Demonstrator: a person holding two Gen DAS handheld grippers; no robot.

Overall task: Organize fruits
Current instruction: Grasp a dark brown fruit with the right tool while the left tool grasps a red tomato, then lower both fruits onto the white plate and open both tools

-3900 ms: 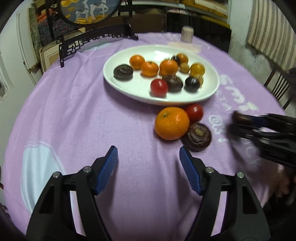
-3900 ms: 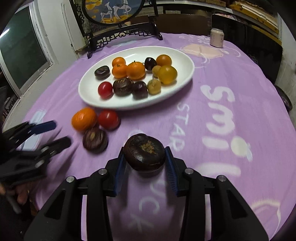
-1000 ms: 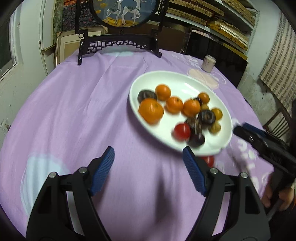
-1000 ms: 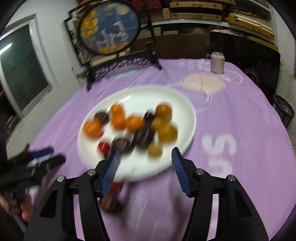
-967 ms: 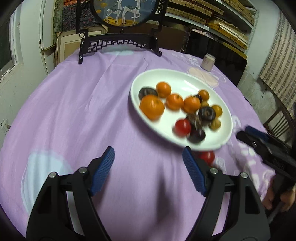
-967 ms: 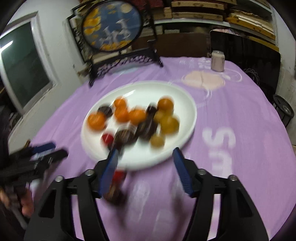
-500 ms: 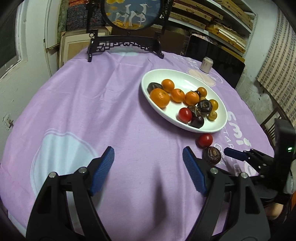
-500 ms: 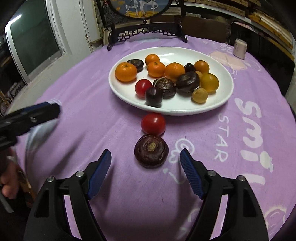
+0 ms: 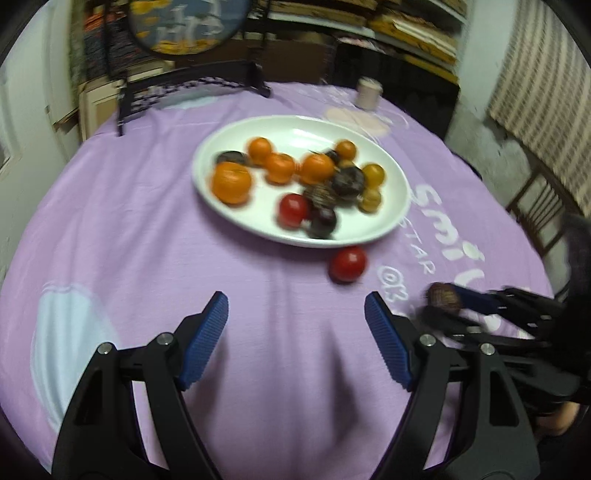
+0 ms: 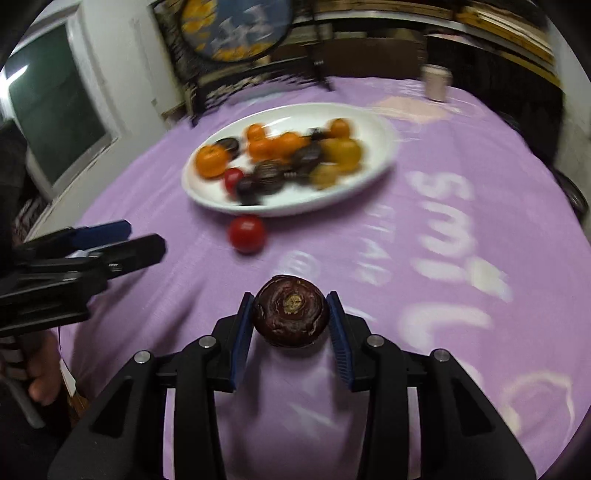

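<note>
A white oval plate [image 9: 391, 173] [image 10: 376, 136] on the purple tablecloth holds several oranges, dark fruits, a red tomato and yellow fruits. One red tomato [image 9: 347, 264] [image 10: 246, 233] lies on the cloth just in front of the plate. My right gripper [image 10: 290, 319] is shut on a dark brown round fruit [image 10: 290, 316], held above the cloth; it also shows at the right of the left wrist view [image 9: 443, 295]. My left gripper [image 9: 295, 332] is open and empty, over bare cloth in front of the plate.
A small beige cup [image 9: 367, 93] [image 10: 436, 83] stands at the table's far side. A dark carved stand with a round painted screen [image 9: 184, 22] is behind the plate. A chair [image 9: 535, 206] is at the right.
My right gripper has closed on the dark brown fruit and lifted it off the cloth. The left gripper has moved closer to the plate, still open.
</note>
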